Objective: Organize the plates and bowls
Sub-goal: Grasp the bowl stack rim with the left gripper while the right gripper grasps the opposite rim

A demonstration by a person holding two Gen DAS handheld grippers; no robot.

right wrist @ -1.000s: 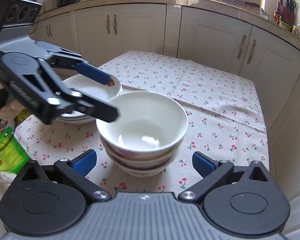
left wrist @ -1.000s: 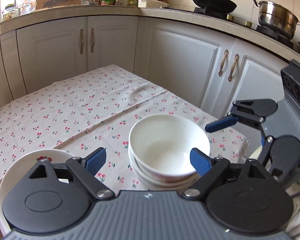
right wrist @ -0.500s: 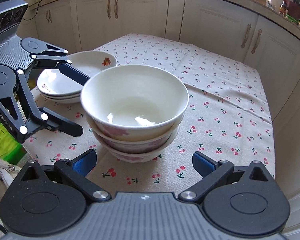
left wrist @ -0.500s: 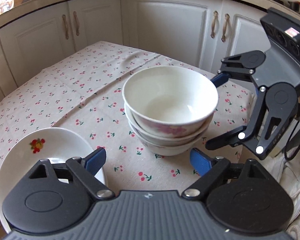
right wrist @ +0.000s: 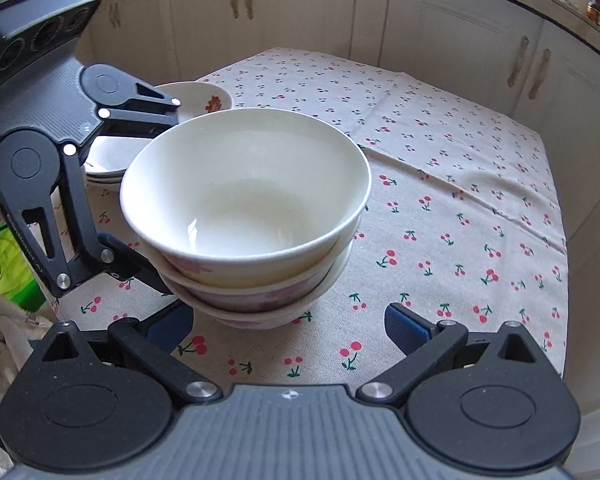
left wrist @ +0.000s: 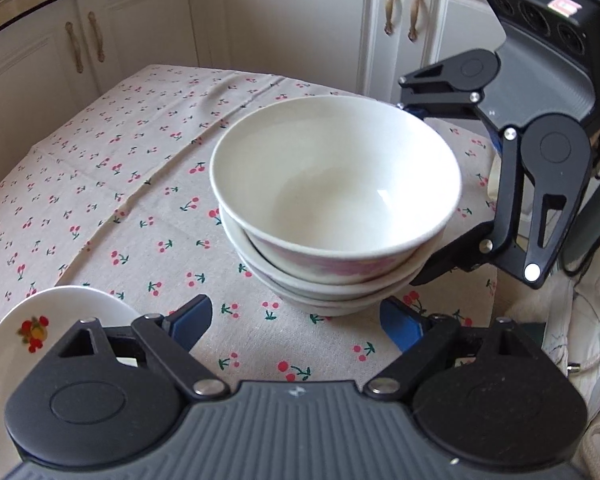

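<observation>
A stack of three white bowls (left wrist: 336, 208) with pink flower prints stands on the cherry-print tablecloth (left wrist: 100, 200); it also shows in the right wrist view (right wrist: 244, 208). My left gripper (left wrist: 296, 320) is open, its fingers level with the stack's base on one side. My right gripper (right wrist: 288, 324) is open on the opposite side, its fingers straddling the stack's base. Neither holds anything. A stack of white plates (right wrist: 196, 96) with a fruit print lies behind the left gripper; its top plate also shows in the left wrist view (left wrist: 40, 320).
White kitchen cabinets (left wrist: 300, 28) surround the table on two sides. A green packet (right wrist: 4, 268) and white cloth (right wrist: 4, 336) lie off the table's edge at the left of the right wrist view. The far part of the tablecloth (right wrist: 440, 120) bears nothing.
Both grippers have lowered and closed in on the bowl stack from opposite sides, so the stack looks larger. Both stay open.
</observation>
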